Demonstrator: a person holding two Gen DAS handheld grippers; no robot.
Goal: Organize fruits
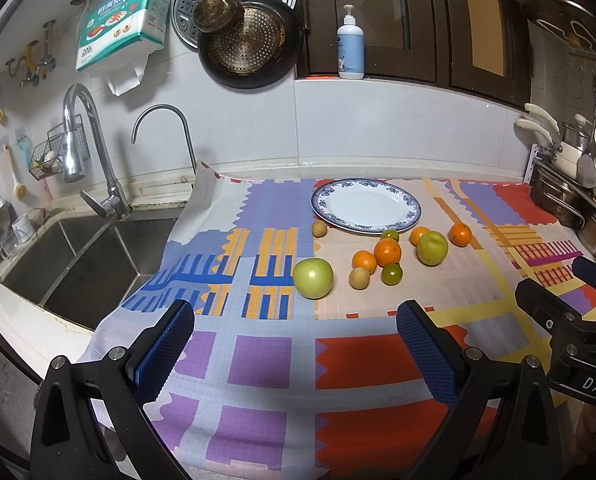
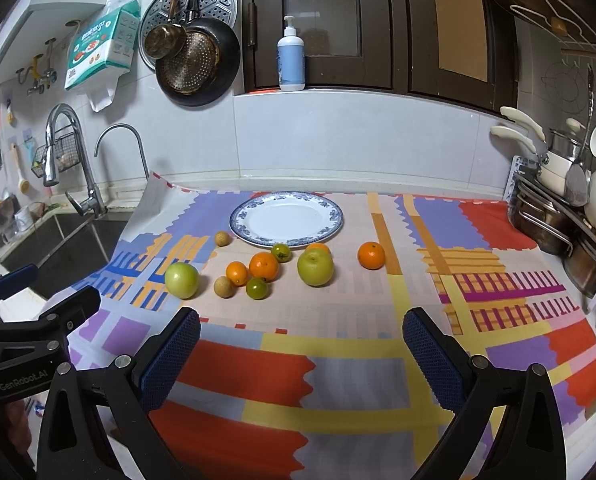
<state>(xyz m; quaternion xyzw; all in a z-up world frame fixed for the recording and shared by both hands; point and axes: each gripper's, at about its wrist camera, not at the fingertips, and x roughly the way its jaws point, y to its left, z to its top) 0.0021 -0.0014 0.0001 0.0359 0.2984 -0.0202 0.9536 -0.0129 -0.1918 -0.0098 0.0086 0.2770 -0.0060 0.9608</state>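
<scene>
A white plate with a blue rim point(image 1: 412, 210) point(image 2: 336, 222) lies empty on the patterned cloth. In front of it lie two green apples point(image 1: 313, 278) point(image 2: 315, 267), several oranges point(image 1: 387, 251) point(image 2: 371, 255), two small green citrus point(image 1: 391, 273) point(image 2: 257, 288) and two small tan fruits point(image 1: 359, 278) point(image 2: 223, 286). My left gripper point(image 1: 296, 322) is open and empty, near the cloth's front edge, short of the fruits. My right gripper point(image 2: 302, 328) is open and empty, also short of the fruits. Each gripper shows at the other view's edge.
A sink point(image 1: 78, 264) with two taps point(image 1: 86, 148) lies left of the cloth. Pots and utensils point(image 2: 558, 200) stand on a rack at the right. A pump bottle point(image 2: 291, 60) stands on the window ledge; pans point(image 1: 246, 40) hang on the wall.
</scene>
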